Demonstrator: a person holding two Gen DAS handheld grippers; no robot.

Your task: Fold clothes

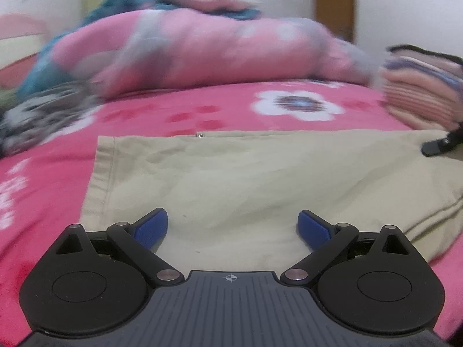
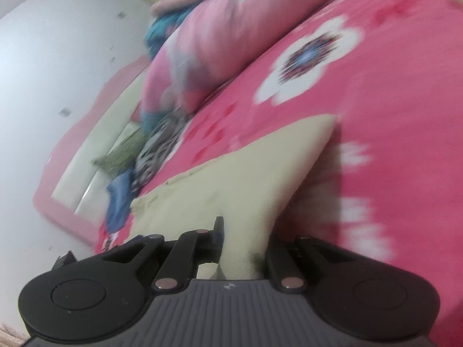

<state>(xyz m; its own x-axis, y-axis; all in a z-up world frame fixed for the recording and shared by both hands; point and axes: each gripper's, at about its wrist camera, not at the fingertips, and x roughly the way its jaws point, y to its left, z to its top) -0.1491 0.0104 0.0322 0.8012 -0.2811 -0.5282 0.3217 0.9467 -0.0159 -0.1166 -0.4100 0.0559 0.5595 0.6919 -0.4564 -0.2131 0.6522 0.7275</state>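
Fingers first: on my left gripper (image 1: 233, 225) they stand wide apart, blue pads (image 1: 152, 227) bare, nothing between them, hovering low over the beige garment (image 1: 231, 179) without clearly touching it. On my right gripper (image 2: 243, 240) they are pinched almost together on a bunched edge of the same beige cloth (image 2: 231, 179), which rises from the bed in a taut peak toward the grip.

That garment looks like trousers or shorts, with a hem down one side and a small metal fastener (image 1: 199, 135) at its far edge. It lies spread on the pink flowered bedsheet (image 1: 231, 110), partly flat, partly lifted by my right side. I judge the fold is only getting under way: I see no finished crease yet. Behind it, a heap of other clothes (image 1: 173, 43) is unsorted, while a striped stack (image 1: 419, 86) at the right appears already folded. So most of the work seems left.
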